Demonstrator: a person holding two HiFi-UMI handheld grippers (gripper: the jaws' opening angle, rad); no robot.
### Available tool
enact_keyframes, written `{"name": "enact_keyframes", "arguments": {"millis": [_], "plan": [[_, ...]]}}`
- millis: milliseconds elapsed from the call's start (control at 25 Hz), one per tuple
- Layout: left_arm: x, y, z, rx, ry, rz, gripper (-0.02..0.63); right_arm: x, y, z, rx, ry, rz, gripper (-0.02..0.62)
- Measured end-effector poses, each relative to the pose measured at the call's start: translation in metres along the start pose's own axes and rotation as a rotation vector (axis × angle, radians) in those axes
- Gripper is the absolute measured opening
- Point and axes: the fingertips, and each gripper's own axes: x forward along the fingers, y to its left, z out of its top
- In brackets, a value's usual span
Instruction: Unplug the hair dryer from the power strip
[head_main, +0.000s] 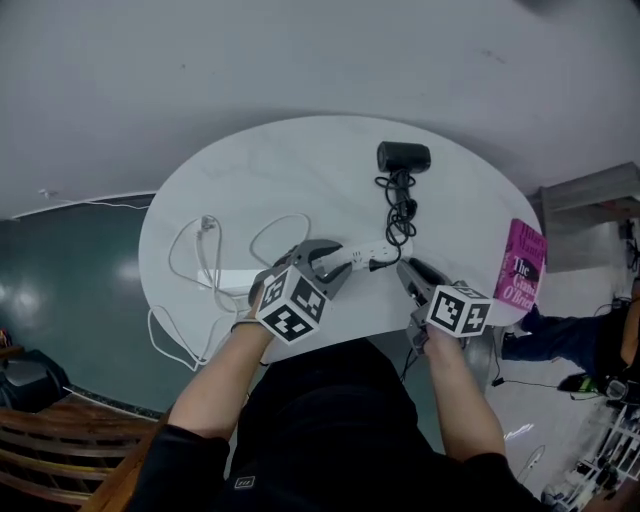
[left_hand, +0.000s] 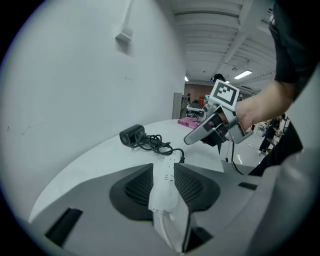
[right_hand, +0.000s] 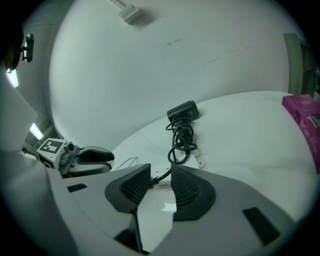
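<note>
**Step in hand:** setting up the pull; the plug (head_main: 383, 262) looks still seated in the strip.
- Left gripper (head_main: 343, 265): fingers clamped on the near end of the white power strip (head_main: 360, 258), which they steady.
- Right gripper (head_main: 405, 268): fingers narrowly apart and gripping nothing, just beside the plug end; the black cord (head_main: 400, 205) runs into the gap at their tips.

**Next move, as judged:** bring the right fingers around the plug body rather than the cord, close them, and draw straight out along the strip while the left keeps hold.

**Count:**
- Hair dryer (head_main: 403, 157): one, at the far side of the bench (head_main: 280, 170).
- Power strip: one.
- Black cord: one, coiled.
- White lead (head_main: 200, 260): one, looped at the left.
- Pink book (head_main: 522, 265): one, at the right edge.
- Grippers: two.
</note>
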Motion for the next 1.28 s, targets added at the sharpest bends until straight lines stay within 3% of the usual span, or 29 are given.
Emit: {"name": "enact_keyframes", "arguments": {"millis": [360, 520, 960, 1280], "plan": [[-0.059, 0.002, 0.034, -0.110, -0.185, 0.084, 0.122, -0.053, 0.026, 0.032, -0.111, -0.138, -0.034, 0.124], [-0.080, 0.002, 0.048, -0.116, -0.229, 0.130, 0.115, -0.076, 0.038, 0.051, -0.166, -0.203, -0.019, 0.120], [-0.106, -0.005, 0.107, -0.210, -0.365, 0.278, 0.106, -0.133, 0.061, 0.100, -0.268, -0.357, 0.104, 0.093], [-0.119, -0.024, 0.156, -0.199, -0.428, 0.332, 0.097, -0.182, 0.087, 0.135, -0.378, -0.482, 0.187, 0.078]]}}
